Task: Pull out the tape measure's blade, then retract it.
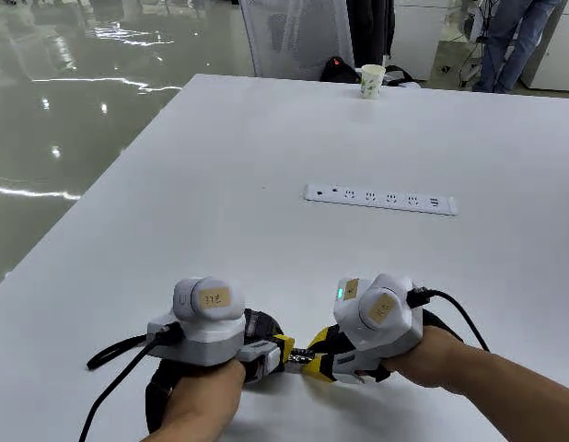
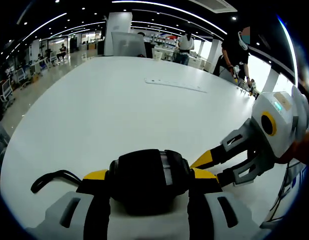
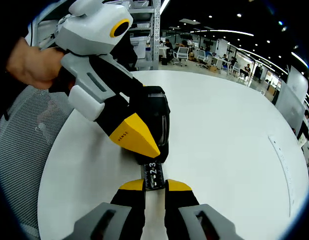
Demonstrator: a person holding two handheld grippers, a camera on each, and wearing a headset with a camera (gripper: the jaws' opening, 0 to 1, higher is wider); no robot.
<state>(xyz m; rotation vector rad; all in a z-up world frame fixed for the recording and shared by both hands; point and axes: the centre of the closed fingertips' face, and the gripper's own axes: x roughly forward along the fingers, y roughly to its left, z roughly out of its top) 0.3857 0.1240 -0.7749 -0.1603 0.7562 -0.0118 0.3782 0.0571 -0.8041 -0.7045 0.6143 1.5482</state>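
Left gripper [image 2: 150, 175] is clamped on the tape measure [image 3: 154, 112], case sitting low-centre in the left gripper view. Right gripper [image 3: 155, 186] is pinched on the blade [image 3: 153, 175] just beside the case mouth; only a short stub is out, markings 2–3 visible. So the pull looks barely begun.

Risks:
- Thin pinch on the blade: if it slips, the spring snaps it back.
- An off-axis pull would kink the blade or twist the case in the left jaws.

Room: the table [image 1: 266, 166] is open toward the right of the head view. The power strip [image 1: 379, 198] and paper cup [image 1: 372, 80] are well apart, upper frame. The table edge runs near the case, left side of the right gripper view.
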